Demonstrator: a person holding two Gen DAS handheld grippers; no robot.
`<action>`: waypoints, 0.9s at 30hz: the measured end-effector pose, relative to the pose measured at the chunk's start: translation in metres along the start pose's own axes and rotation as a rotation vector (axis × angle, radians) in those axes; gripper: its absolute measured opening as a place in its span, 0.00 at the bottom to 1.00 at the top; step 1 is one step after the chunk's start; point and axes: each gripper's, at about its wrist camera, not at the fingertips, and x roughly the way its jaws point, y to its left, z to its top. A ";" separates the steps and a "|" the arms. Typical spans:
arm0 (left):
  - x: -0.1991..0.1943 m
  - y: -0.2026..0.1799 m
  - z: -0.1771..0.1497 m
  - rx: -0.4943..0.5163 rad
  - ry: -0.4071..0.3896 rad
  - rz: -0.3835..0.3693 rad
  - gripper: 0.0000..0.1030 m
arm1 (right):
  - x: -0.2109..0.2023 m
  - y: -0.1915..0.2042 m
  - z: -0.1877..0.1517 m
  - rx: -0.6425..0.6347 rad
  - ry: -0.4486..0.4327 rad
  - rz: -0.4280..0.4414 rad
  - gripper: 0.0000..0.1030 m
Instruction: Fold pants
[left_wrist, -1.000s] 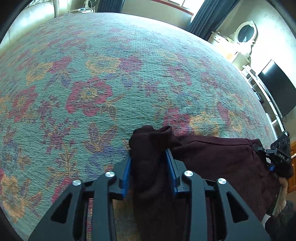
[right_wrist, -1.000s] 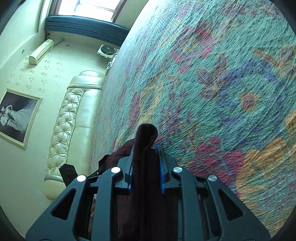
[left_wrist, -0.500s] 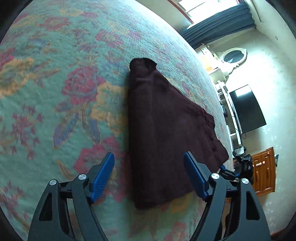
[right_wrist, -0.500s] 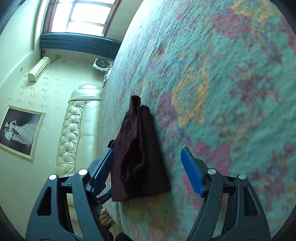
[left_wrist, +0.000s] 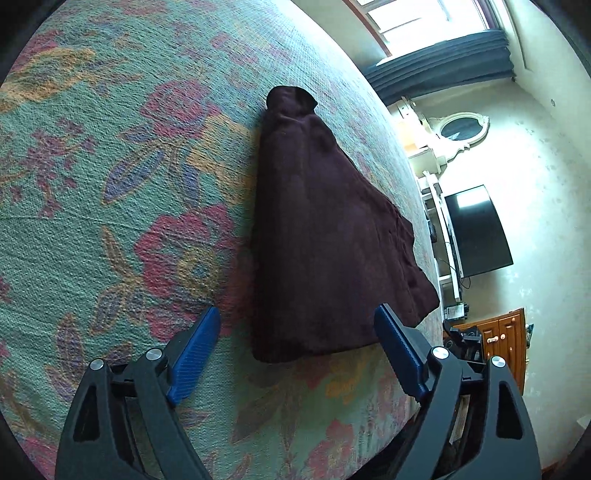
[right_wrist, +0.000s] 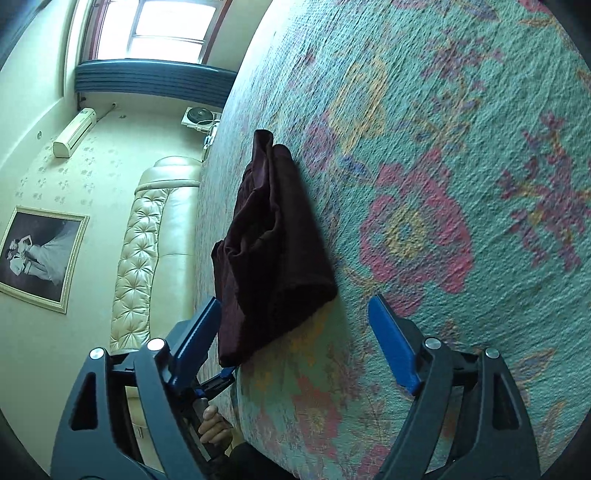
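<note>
- Now, the pants (left_wrist: 325, 236) are lying folded into a compact dark maroon wedge on the bedspread (left_wrist: 110, 192), near its closer edge; a second ago both ends were pinched in the jaws, and they are now resting free of either tool.
- The release is suggesting that a fold has just been laid down; judging by the small bundle, the task is looking close to done, though one raised corner is standing up at the far tip.
- The left gripper (left_wrist: 297, 350) is hovering just short of the bundle's near edge, its jaws widening, nothing between the blue pads.
- The right gripper (right_wrist: 293, 332) is sitting near the other end, its jaws likewise spreading, with the cloth beside the left-hand pad and ungripped.
- The cloth is reading as soft, napped and thick, with rumpled layers showing at the open side in the right wrist view.
- The bedspread is showing a coarse woven texture, teal with pink, blue and orange flowers.
</note>
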 end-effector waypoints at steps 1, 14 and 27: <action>0.000 0.002 0.000 -0.006 -0.002 -0.003 0.81 | 0.004 0.002 0.001 -0.005 0.002 -0.005 0.79; 0.009 -0.002 -0.006 -0.072 0.014 -0.060 0.81 | 0.048 0.026 0.009 -0.038 0.016 -0.052 0.80; 0.011 -0.013 -0.012 -0.056 -0.025 0.088 0.21 | 0.051 0.022 0.007 -0.016 0.054 -0.045 0.38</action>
